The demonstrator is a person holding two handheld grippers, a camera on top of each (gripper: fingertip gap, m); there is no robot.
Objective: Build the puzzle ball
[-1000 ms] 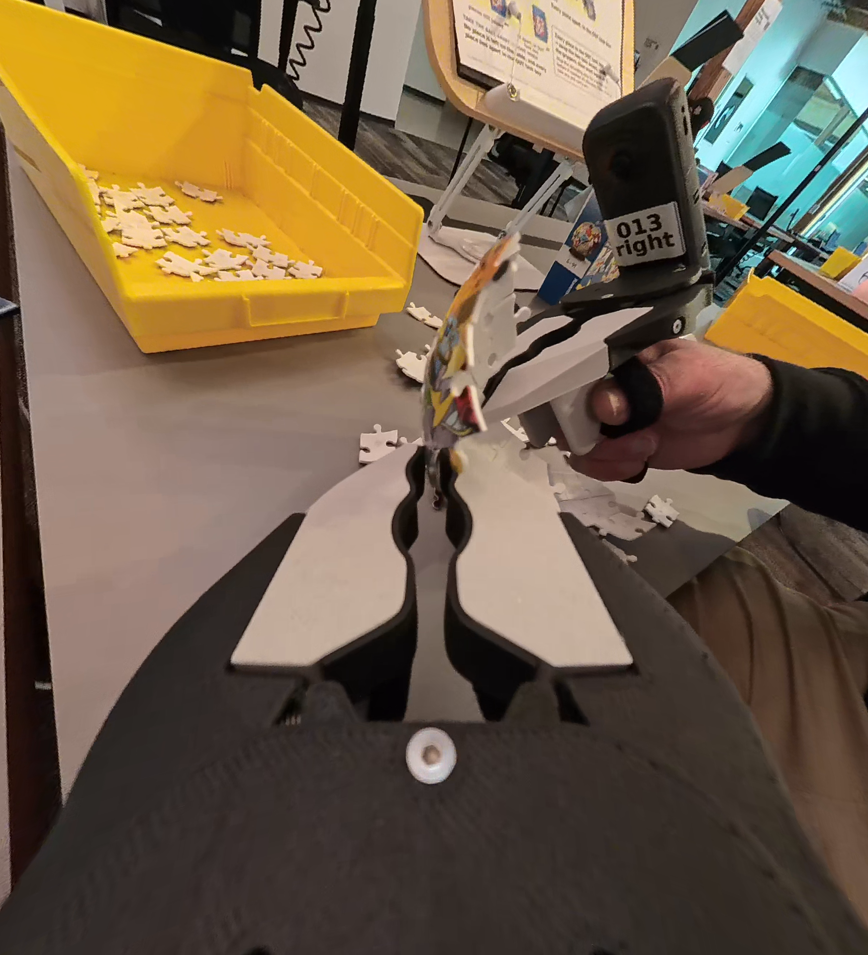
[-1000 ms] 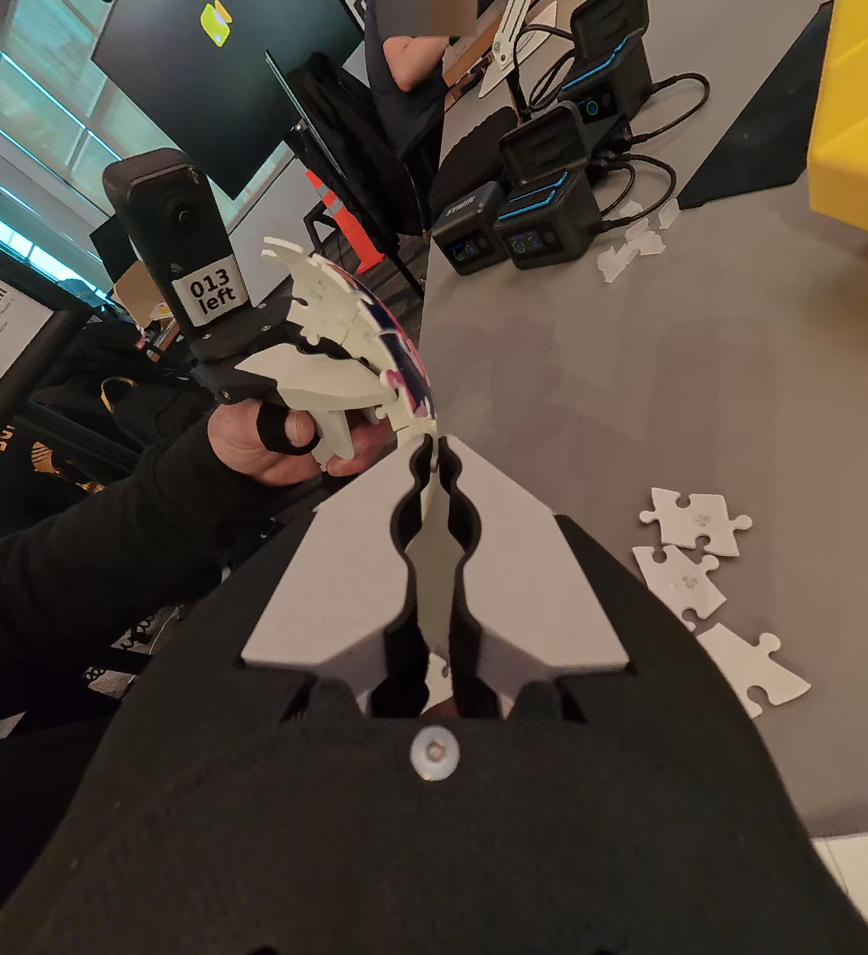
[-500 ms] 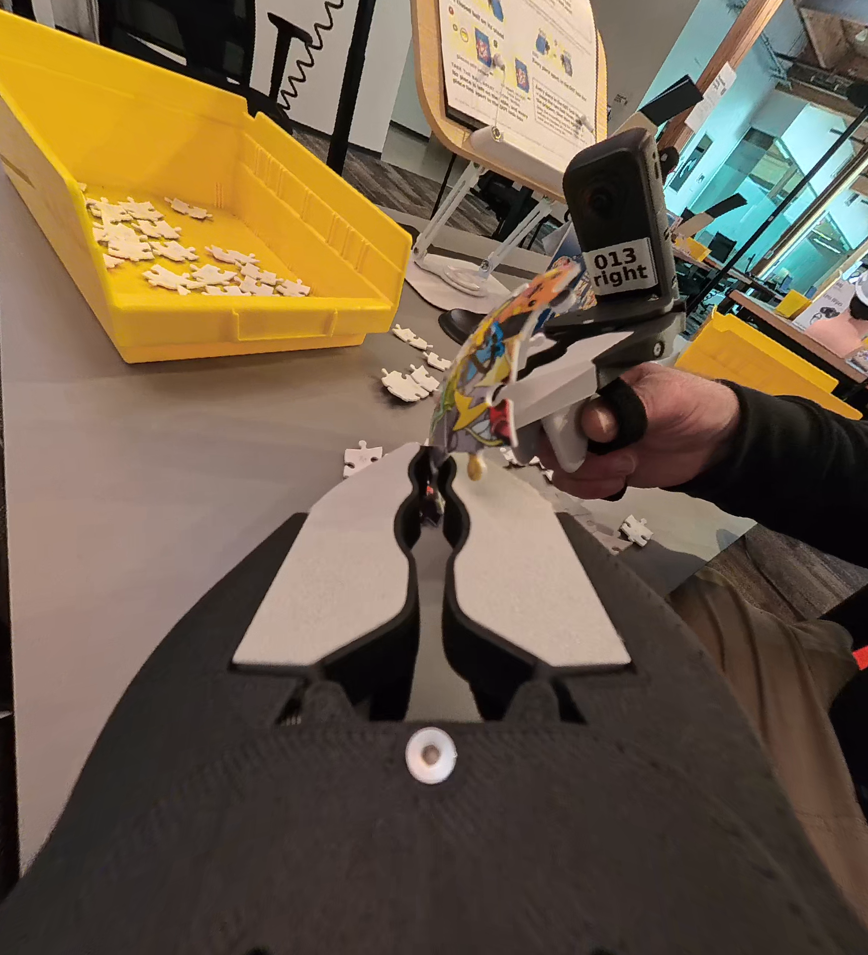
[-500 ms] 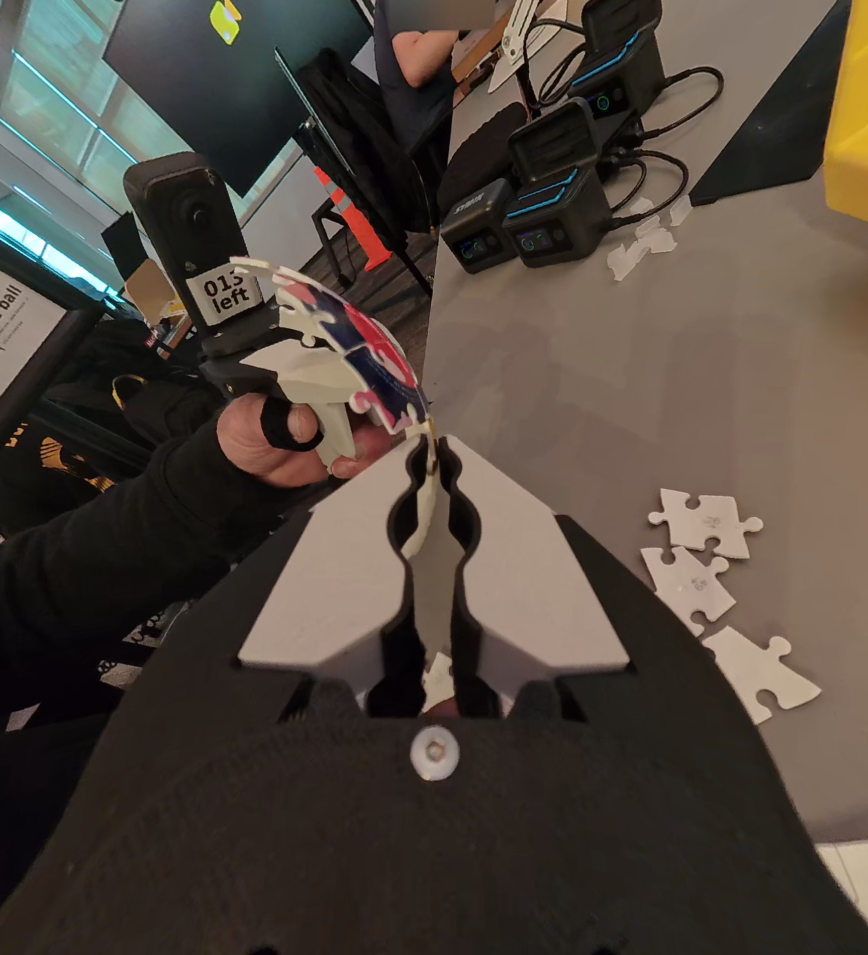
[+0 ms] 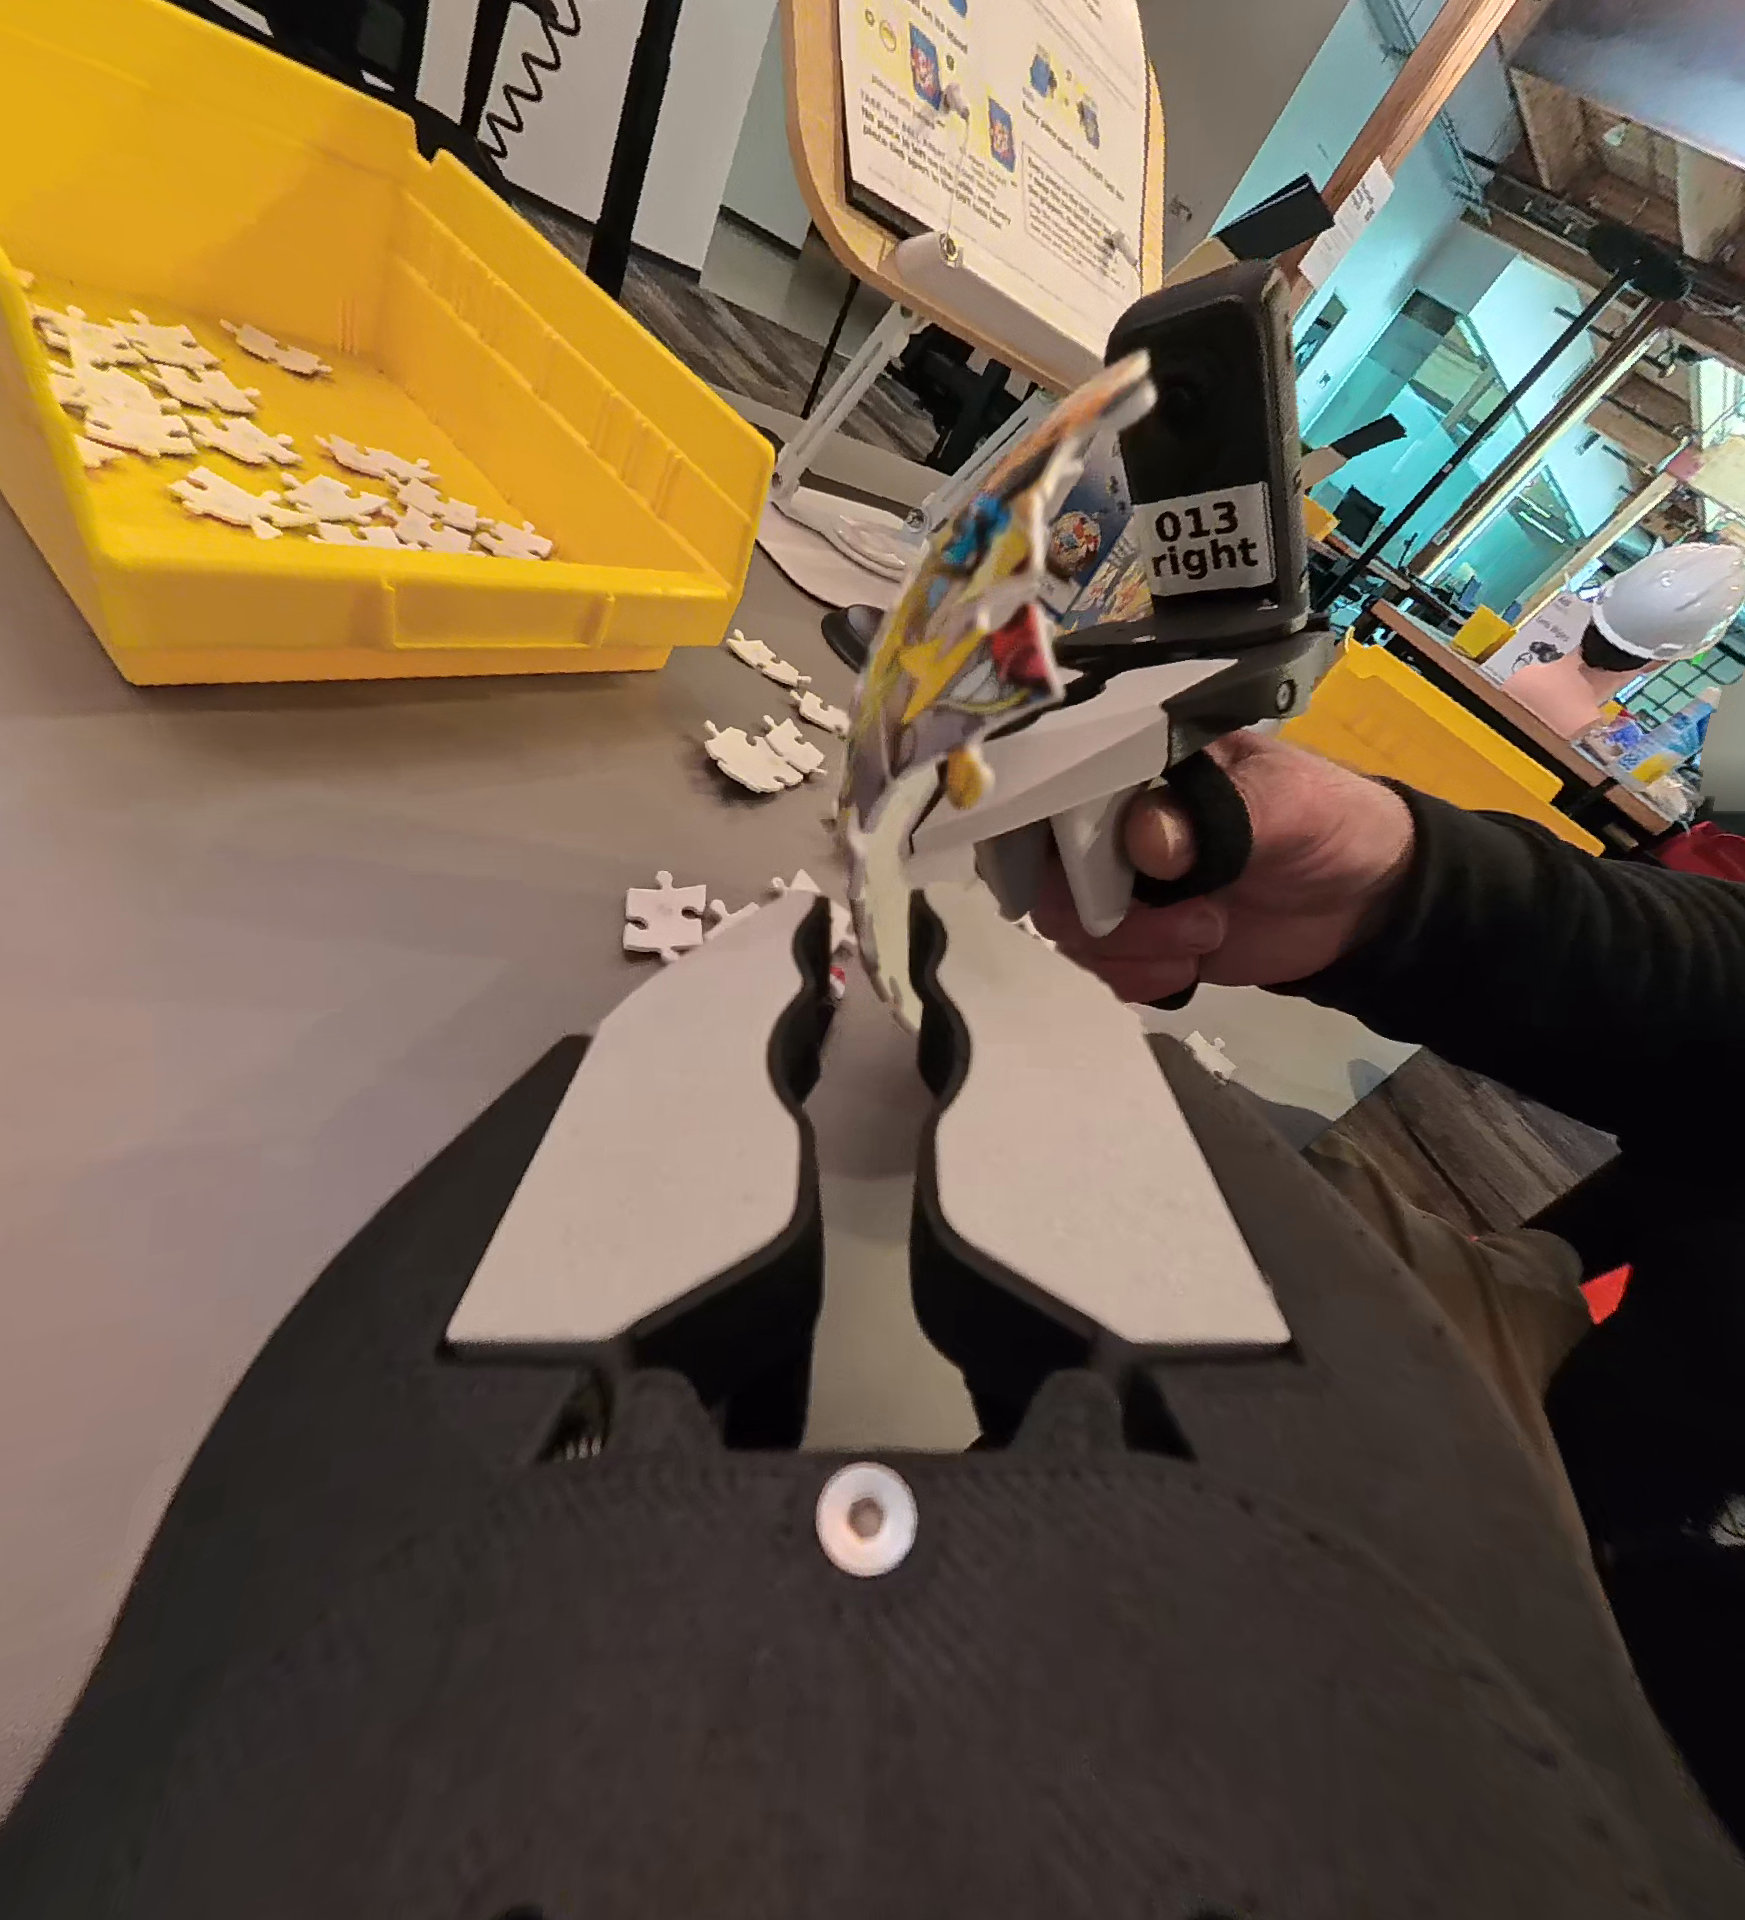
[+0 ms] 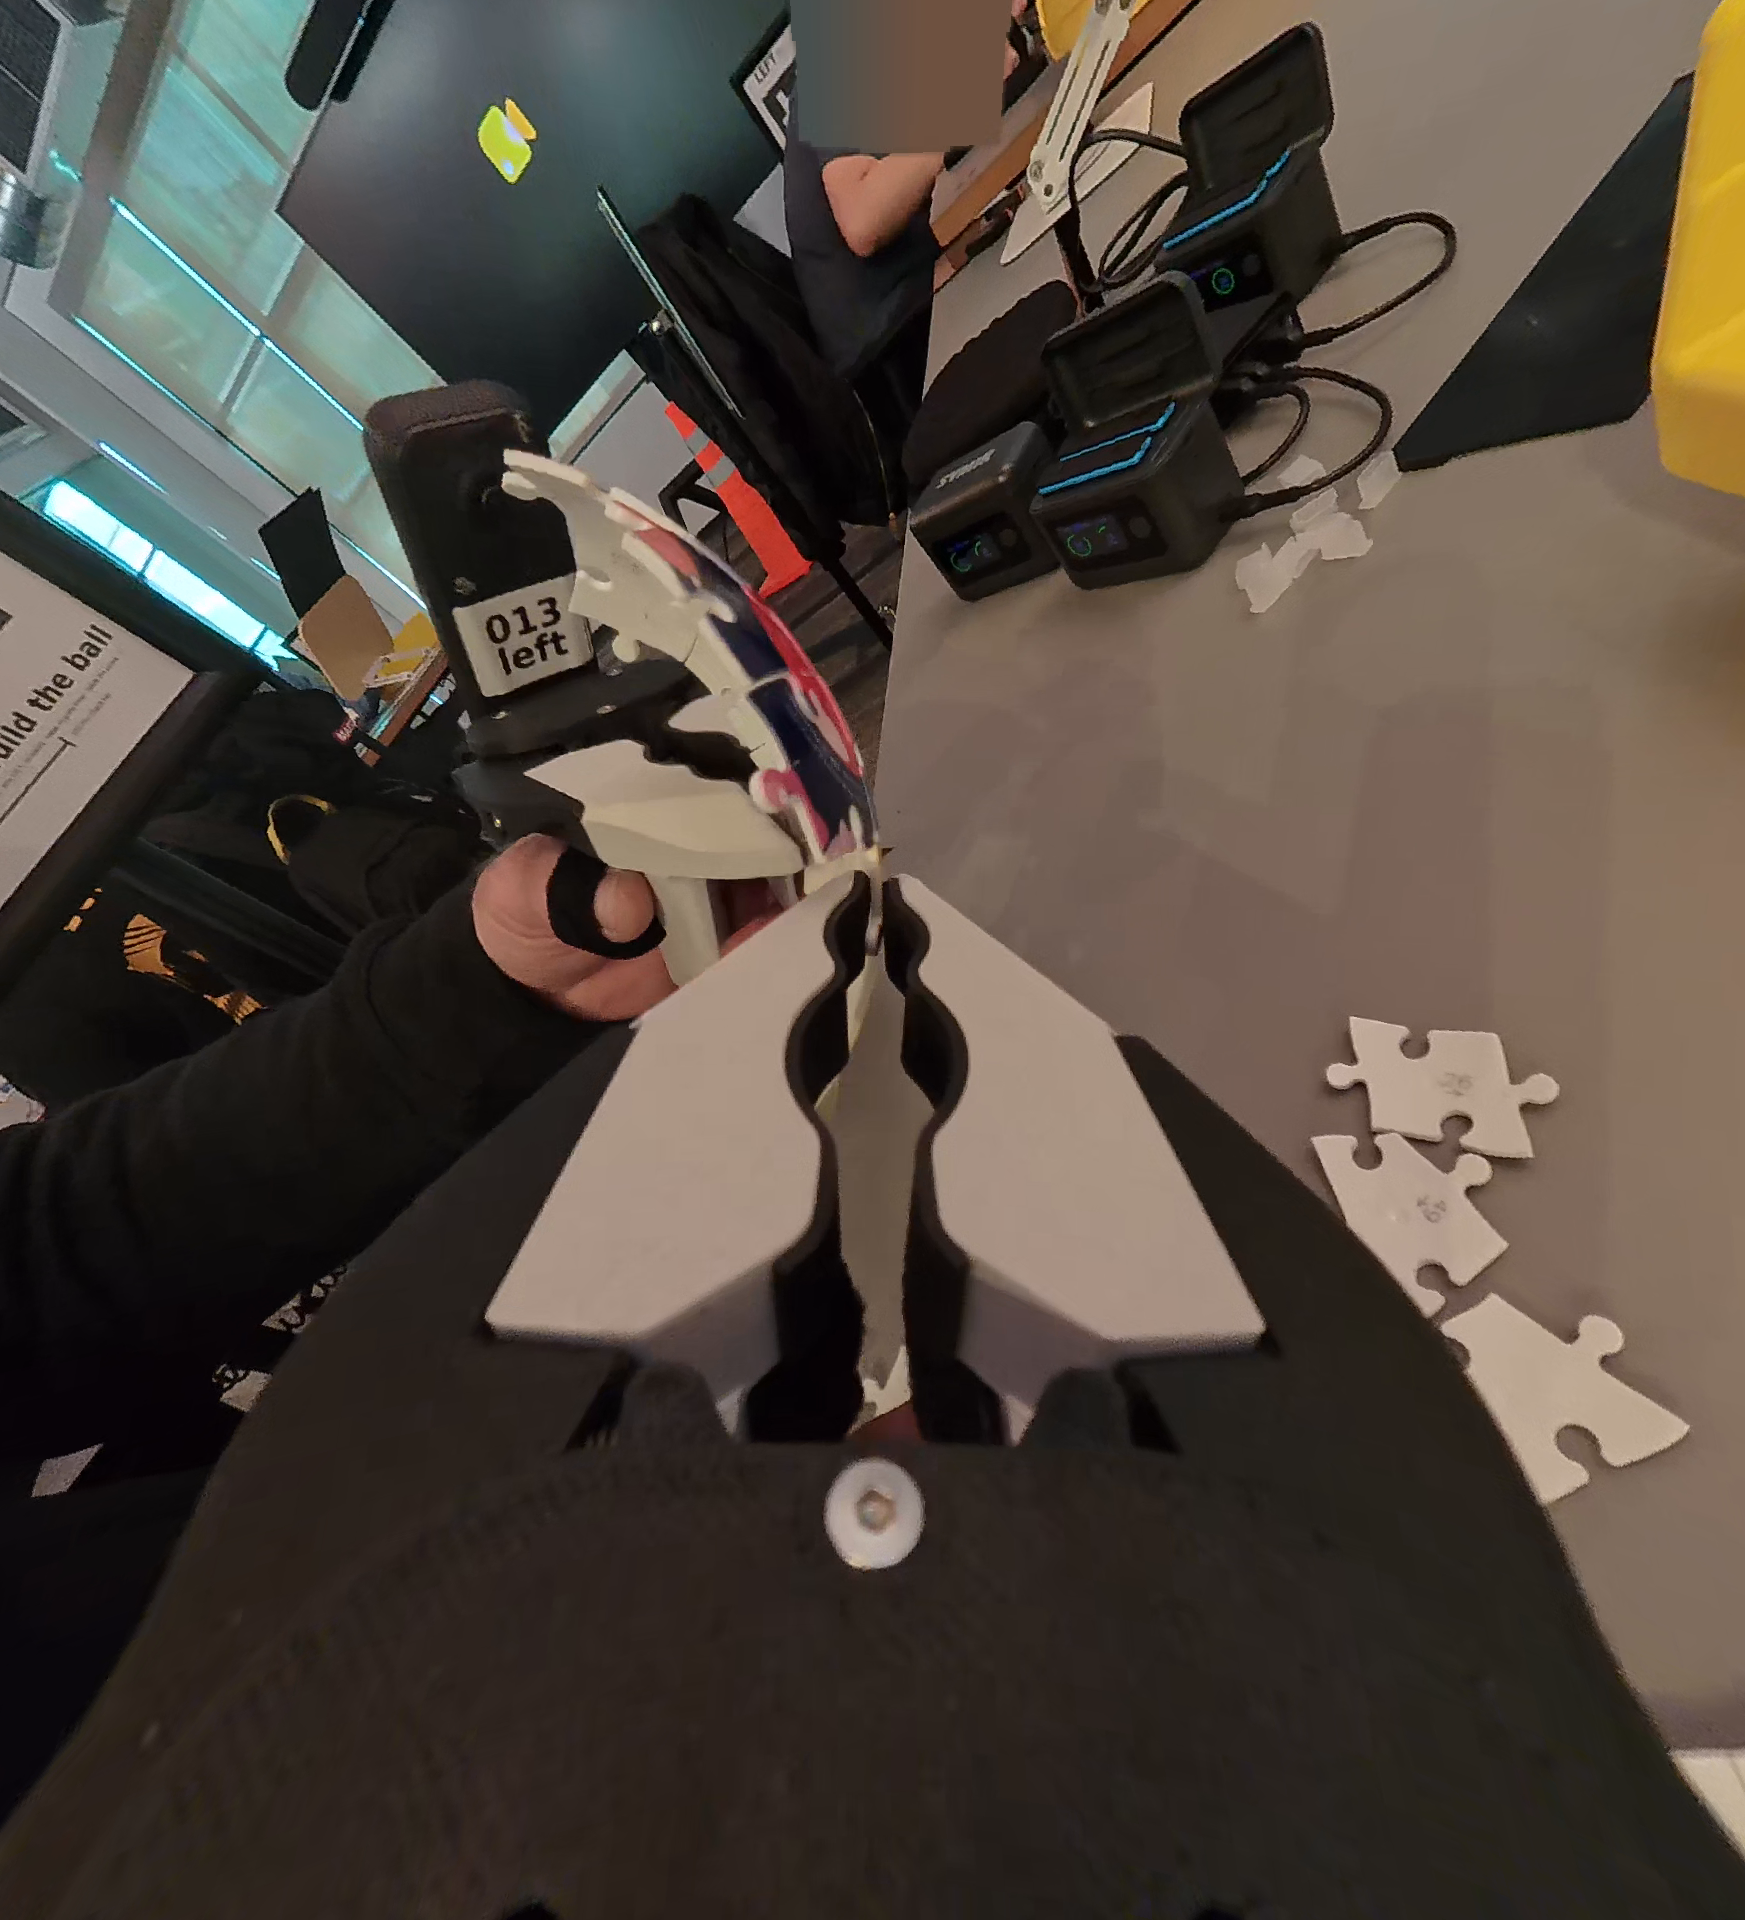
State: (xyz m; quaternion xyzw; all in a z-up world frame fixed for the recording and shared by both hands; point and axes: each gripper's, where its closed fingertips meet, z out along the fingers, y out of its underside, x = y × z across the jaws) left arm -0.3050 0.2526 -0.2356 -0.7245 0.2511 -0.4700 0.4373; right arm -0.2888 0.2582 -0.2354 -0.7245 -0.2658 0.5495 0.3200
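Above the grey table [image 5: 224, 935], both grippers' fingers clamp the curved, glossy puzzle shell [image 5: 951, 665].

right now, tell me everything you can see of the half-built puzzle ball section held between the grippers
The puzzle ball section is a curved shell of interlocked stiff-looking pieces, printed in bright colours on its bulging side, plain white inside, with a jagged knobbed rim. It stands roughly upright above the grey table. The right gripper is shut on its lower edge; the left gripper has that edge between its slightly parted fingers.
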